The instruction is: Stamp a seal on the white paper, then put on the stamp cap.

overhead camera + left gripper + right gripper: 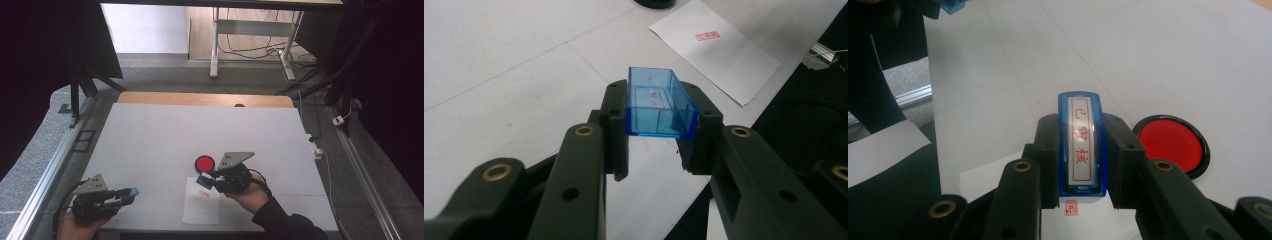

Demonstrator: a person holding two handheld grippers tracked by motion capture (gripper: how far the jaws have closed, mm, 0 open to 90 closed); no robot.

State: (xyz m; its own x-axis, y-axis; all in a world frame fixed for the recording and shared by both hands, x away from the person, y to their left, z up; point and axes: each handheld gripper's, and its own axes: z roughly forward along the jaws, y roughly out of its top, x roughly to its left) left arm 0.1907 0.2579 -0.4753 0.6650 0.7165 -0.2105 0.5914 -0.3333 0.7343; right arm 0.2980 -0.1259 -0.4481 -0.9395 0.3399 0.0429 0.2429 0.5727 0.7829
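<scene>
At the frame's centre, the right gripper (1082, 150) is clamping a blue stamp (1081, 145) between its jaws, red characters facing the camera. A red ink pad (1171, 145) is sitting right of it on the white worktop (1158, 55).

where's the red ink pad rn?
High view: the round red ink pad in its black case sits on the white table right of centre, beside the right gripper, just beyond the white paper sheet.
</scene>
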